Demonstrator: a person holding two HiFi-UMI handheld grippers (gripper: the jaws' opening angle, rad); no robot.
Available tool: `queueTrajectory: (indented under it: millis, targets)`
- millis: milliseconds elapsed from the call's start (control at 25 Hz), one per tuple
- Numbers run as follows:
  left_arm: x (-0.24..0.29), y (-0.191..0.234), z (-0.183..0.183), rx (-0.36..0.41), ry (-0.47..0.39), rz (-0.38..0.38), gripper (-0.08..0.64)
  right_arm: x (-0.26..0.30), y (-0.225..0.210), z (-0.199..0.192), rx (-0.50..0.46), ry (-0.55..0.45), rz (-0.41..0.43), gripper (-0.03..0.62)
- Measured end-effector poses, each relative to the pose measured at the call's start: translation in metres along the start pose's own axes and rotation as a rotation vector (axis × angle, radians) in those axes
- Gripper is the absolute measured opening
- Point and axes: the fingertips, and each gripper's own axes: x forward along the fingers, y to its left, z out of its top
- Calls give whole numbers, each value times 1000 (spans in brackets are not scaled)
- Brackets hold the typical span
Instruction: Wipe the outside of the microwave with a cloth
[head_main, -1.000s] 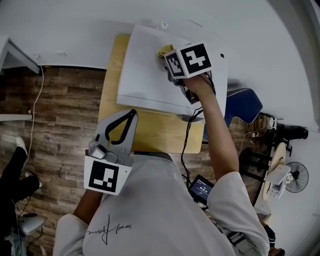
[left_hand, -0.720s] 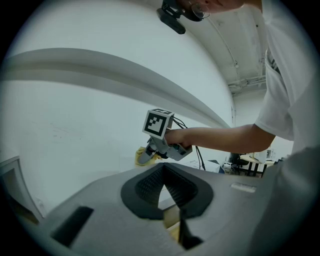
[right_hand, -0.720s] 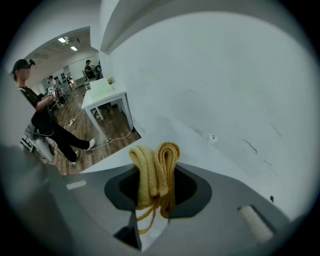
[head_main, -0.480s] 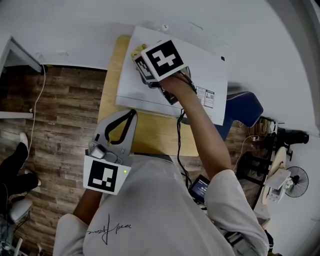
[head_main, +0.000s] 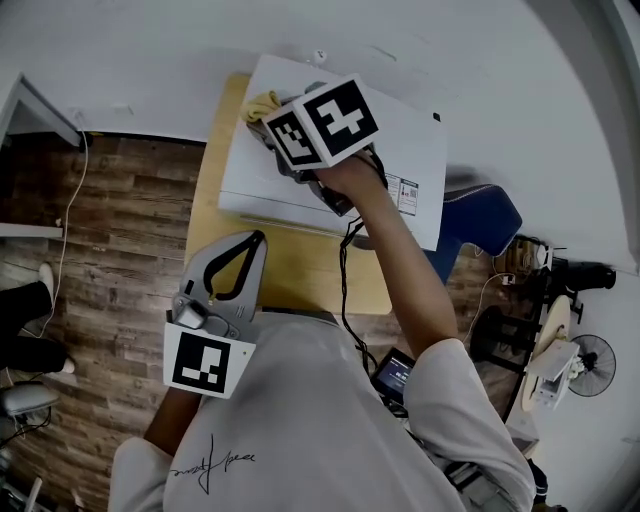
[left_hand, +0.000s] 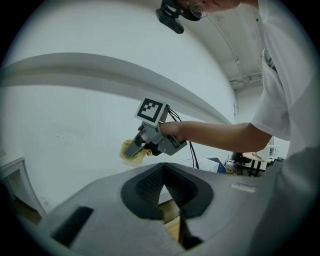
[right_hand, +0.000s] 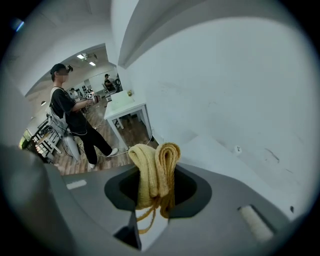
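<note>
A white microwave (head_main: 400, 135) stands on a small wooden table (head_main: 300, 268) against the wall. My right gripper (head_main: 268, 112) reaches over the microwave's top near its far left corner, shut on a folded yellow cloth (head_main: 260, 102). In the right gripper view the cloth (right_hand: 152, 172) sticks up between the jaws of the right gripper (right_hand: 155, 192), with the microwave's white top (right_hand: 210, 155) just past it. My left gripper (head_main: 250, 245) hangs low in front of the table with its jaws together and nothing in them. The left gripper view shows the left gripper (left_hand: 165, 175) below and the cloth (left_hand: 129, 150) farther off.
A blue chair (head_main: 482, 222) stands right of the table, and a cable (head_main: 350, 290) trails from the right gripper. Wooden floor (head_main: 110, 230) lies to the left. The right gripper view shows a person (right_hand: 70, 120) standing by a white table (right_hand: 125, 106).
My right gripper has carried the cloth leftward across the microwave's top, from near its middle to the far left corner. The left gripper has barely moved.
</note>
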Motion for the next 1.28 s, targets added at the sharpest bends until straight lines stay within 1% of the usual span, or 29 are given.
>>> queueTrajectory:
  millis: [80, 200, 320, 480, 600, 720, 920, 1000, 1160, 1280]
  targets:
    - [2, -4, -1, 8, 4, -14, -6, -15, -9, -7, -5, -3, -34, 123]
    - [8, -10, -1, -1, 8, -34, -6, -34, -23, -21, 11, 2, -62, 123]
    - [15, -15, 1, -13, 1, -63, -6, -53, -43, -38, 53, -2, -100, 123]
    - [24, -23, 2, 13, 11, -103, -6, -80, -72, -61, 116, -10, -157, 123]
    - [32, -31, 4, 26, 19, -129, -6, -102, -95, -80, 144, -6, -211, 123]
    - [38, -40, 6, 26, 24, -148, -6, -123, -118, -104, 170, 9, -275, 123]
    - [47, -52, 6, 34, 40, -172, -6, -154, -149, -149, 242, 25, -341, 123]
    - [50, -55, 5, 34, 45, -179, -6, -165, -158, -169, 268, 36, -365, 123]
    - [54, -57, 2, 7, 62, -177, -6, -183, -172, -207, 313, 74, -417, 123]
    - [57, -57, -4, 8, 78, -180, -6, -195, -178, -230, 345, 91, -453, 123]
